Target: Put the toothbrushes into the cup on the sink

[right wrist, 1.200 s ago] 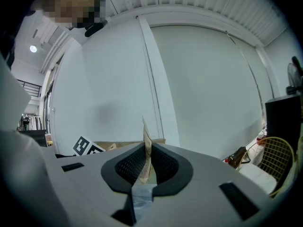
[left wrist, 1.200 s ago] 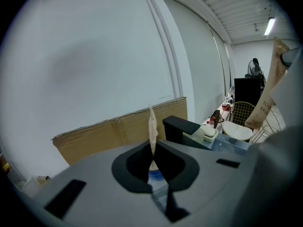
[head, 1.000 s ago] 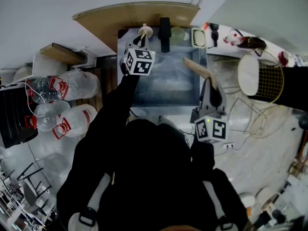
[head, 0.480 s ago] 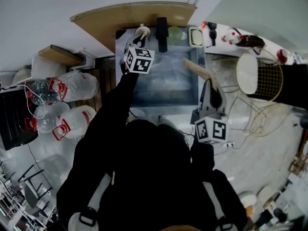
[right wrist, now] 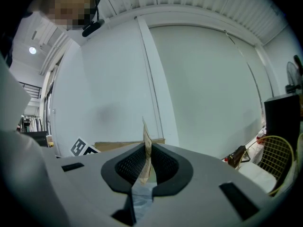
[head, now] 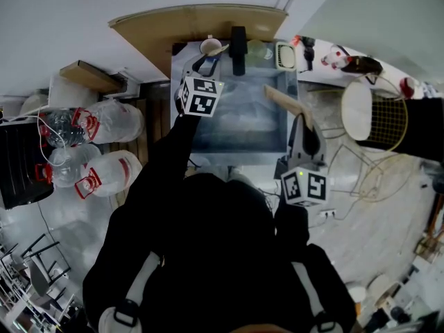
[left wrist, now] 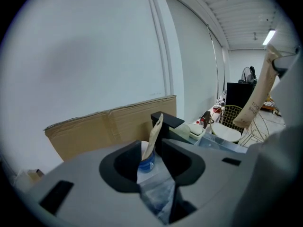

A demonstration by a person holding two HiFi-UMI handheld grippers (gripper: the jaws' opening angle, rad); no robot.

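A white and blue cup [head: 209, 46] stands at the sink's [head: 239, 148] back left corner. A paper-wrapped toothbrush [head: 220, 48] leans in it, also seen upright in the cup [left wrist: 147, 162] as a tan wrapper [left wrist: 155, 132]. My left gripper [head: 206, 64] sits just in front of the cup. Its jaws have just been opening and stand open [left wrist: 154, 160], with the cup and wrapper beyond them and untouched. My right gripper [head: 303, 122] hovers over the sink's right rim, shut on a second paper-wrapped toothbrush [head: 283, 98], whose wrapper [right wrist: 146, 157] is pinched between the pads.
A black faucet [head: 238, 47] and a soap dish [head: 286, 54] stand along the sink's back edge, with cardboard [head: 194, 21] behind. Water jugs [head: 104, 123] lie on the floor at the left. A round white stool [head: 357, 108] and a wire basket [head: 390, 120] are at the right.
The left gripper has let go of its toothbrush, which now leans in the cup, and has drawn back a little toward me. The right gripper has not moved.
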